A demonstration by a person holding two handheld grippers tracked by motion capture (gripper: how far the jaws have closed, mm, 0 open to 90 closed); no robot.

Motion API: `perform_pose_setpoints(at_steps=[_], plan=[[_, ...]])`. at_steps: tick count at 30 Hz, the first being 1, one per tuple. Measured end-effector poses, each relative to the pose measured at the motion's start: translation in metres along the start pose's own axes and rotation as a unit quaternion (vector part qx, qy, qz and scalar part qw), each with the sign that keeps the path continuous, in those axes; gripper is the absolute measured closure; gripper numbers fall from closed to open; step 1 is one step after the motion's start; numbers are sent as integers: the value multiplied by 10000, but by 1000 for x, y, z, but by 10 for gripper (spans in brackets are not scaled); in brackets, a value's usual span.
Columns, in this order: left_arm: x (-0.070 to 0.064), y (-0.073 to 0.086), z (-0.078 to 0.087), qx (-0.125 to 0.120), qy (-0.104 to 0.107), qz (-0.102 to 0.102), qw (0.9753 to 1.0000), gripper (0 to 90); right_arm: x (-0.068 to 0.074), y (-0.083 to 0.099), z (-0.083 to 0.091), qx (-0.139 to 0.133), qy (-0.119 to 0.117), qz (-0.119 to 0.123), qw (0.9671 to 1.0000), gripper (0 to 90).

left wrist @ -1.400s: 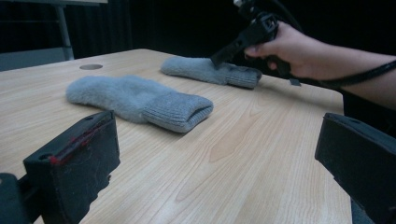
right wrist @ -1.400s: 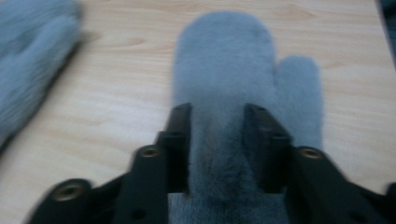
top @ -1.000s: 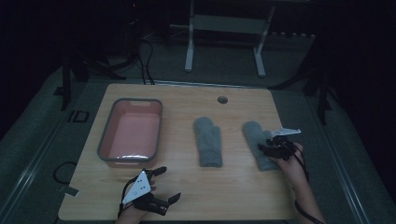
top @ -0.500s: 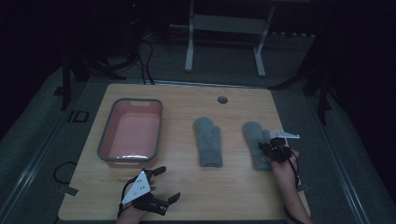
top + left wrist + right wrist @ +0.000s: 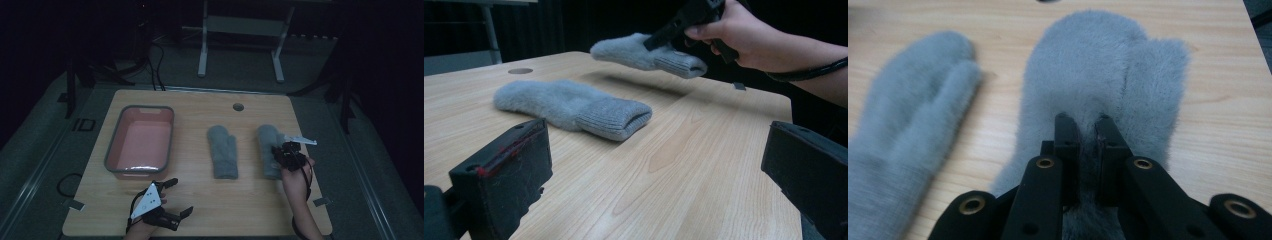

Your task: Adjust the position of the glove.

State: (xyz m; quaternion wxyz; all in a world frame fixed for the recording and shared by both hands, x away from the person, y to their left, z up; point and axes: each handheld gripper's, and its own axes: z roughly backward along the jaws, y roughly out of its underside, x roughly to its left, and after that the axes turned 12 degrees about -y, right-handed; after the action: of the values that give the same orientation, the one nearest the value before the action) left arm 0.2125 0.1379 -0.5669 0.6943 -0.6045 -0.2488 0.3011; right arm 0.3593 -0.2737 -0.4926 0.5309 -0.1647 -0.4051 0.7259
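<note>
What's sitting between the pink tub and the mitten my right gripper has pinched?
The other grey fuzzy mitten, flat on the wooden table, lies between the pink plastic tub and the held mitten, per the high view.

Dim high view, dark bkgd

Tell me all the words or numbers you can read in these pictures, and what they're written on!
"ID": white letters on the dark grey floor mat left of the light wooden table, beside the pink plastic tub with a grey rim.
No words show on the fluffy grey mittens, the tub or either black claw.
The white plate on the left claw carries small dots, not letters.
</note>
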Motion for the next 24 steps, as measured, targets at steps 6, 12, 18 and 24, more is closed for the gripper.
perform_pose_setpoints(at_steps=[6,12,18,24], plan=[[0,0,0,-2,-6,8,10000,2,24,-11,0,-122,-62,37,9999,836],[-3,-1,1,1,2,-57,10000,2,51,-22,-4,-221,-273,49,9994,836],[-2,-2,1,-7,8,-8,10000,2,78,-32,-9,-337,-513,-14,9981,837],[-4,-3,2,-5,-12,-79,10000,2,105,-31,-25,-214,-822,29,9964,836]])
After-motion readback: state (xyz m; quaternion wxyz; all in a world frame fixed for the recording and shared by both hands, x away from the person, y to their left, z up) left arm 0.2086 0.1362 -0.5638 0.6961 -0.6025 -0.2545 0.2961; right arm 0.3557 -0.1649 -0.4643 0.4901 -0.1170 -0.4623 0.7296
